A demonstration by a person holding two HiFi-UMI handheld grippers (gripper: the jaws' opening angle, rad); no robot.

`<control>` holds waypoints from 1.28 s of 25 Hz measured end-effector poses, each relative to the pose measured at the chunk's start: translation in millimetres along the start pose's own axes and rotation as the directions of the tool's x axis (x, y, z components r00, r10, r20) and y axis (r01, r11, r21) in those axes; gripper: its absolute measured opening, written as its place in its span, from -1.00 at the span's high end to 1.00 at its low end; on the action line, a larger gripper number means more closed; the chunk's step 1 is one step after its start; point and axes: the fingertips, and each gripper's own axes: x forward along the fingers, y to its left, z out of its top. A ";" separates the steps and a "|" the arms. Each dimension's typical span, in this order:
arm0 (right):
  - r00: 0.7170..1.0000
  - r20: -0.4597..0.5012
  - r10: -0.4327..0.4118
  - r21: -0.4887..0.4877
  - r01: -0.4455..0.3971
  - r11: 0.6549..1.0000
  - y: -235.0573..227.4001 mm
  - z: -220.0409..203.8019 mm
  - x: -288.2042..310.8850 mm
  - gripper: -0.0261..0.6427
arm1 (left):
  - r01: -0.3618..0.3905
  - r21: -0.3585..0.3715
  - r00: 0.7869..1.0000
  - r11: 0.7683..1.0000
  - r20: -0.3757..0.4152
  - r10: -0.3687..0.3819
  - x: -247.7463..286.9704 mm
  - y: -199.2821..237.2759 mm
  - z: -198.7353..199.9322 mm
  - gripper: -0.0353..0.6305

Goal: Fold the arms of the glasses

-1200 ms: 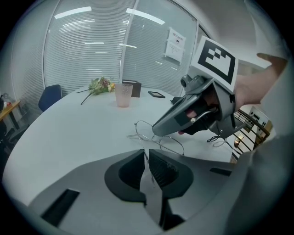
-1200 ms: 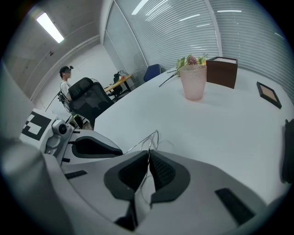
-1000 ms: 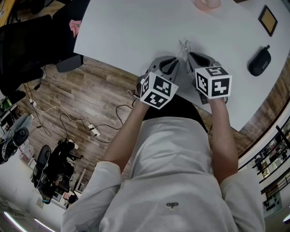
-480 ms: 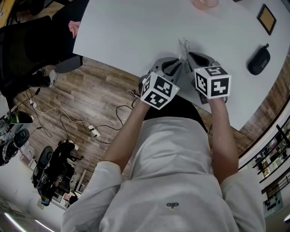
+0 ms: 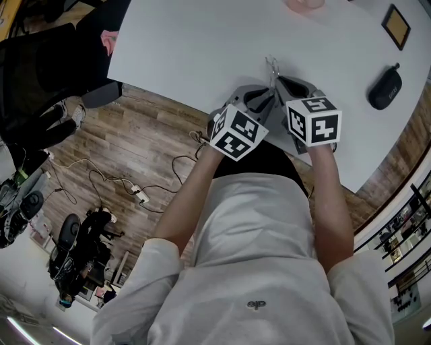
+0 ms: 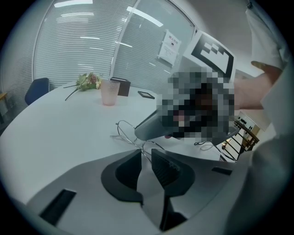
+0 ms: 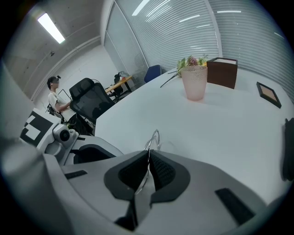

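Note:
Thin wire-framed glasses (image 5: 272,67) lie near the front edge of the white table (image 5: 202,47). In the left gripper view the lenses (image 6: 126,131) rest on the tabletop just ahead of the jaws. My left gripper (image 5: 265,96) has its jaws opening: a slim wire arm of the glasses runs through the gap between the pads (image 6: 163,166), which stand apart from it. My right gripper (image 5: 279,83) is shut on the glasses' wire (image 7: 154,140), with the frame poking out past its fingertips. The two grippers sit side by side, nearly touching.
A pink cup (image 5: 306,5) stands at the far side, with flowers (image 7: 190,62) and a brown box (image 7: 223,71) by it. A small picture frame (image 5: 397,28) and a black case (image 5: 385,91) lie to the right. Beyond the table are an office chair (image 7: 92,103) and a person.
The left gripper's marker cube has shifted slightly up toward the glasses. The right gripper and the glasses have stayed where they were.

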 end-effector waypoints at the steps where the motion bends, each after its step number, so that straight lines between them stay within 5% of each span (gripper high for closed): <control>1: 1.000 0.000 0.001 0.000 -0.001 1.000 -0.3 0.1 -0.1 0.87 | 0.005 0.001 1.000 1.000 -0.001 -0.005 1.3 -1.0 0.6 0.68; 16: 1.000 -0.005 0.003 -0.004 -0.003 1.000 -3.2 -1.6 0.6 0.87 | 0.111 0.027 0.994 0.993 0.018 -0.111 9.9 -8.7 4.1 0.66; 32: 0.999 0.039 -0.026 0.022 0.025 0.999 -26.3 -8.9 -23.7 0.87 | 0.104 0.079 0.995 0.991 -0.019 -0.103 8.8 -22.8 8.2 0.66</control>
